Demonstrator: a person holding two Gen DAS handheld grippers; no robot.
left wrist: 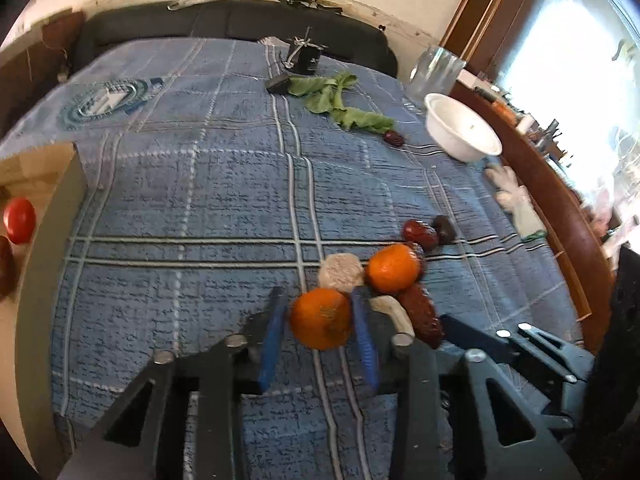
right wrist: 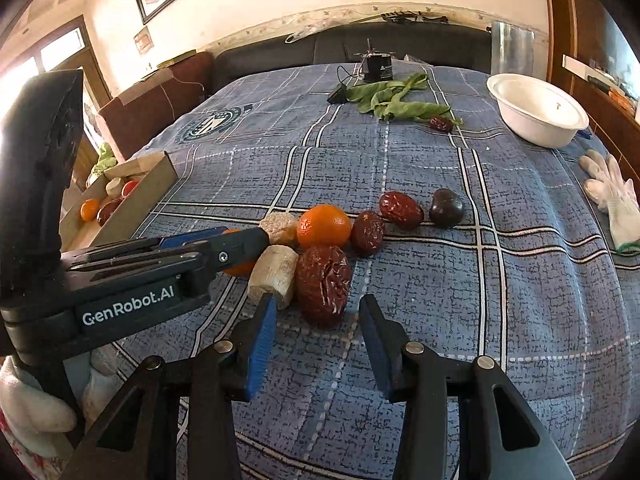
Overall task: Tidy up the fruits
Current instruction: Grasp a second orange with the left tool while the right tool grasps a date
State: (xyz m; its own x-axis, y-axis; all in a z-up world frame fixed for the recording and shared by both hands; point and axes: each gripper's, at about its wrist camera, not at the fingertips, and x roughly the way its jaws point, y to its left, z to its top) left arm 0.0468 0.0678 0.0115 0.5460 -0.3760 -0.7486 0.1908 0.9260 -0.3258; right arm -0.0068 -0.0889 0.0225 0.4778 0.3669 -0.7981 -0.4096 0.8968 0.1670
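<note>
My left gripper point(left wrist: 320, 322) clamps the near orange point(left wrist: 320, 318) across its middle: firm, light, slick rind. My right gripper point(right wrist: 316, 324) stands open around the wrinkled date point(right wrist: 323, 282), just right of that orange; soft, grip its flanks.

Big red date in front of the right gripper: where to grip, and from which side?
Take the big red date across its narrow middle, coming down from the near side. Its long axis points away from the right gripper, whose open jaws already line up with it. The pale chunk touches its left flank, so slip that pad in carefully.
</note>
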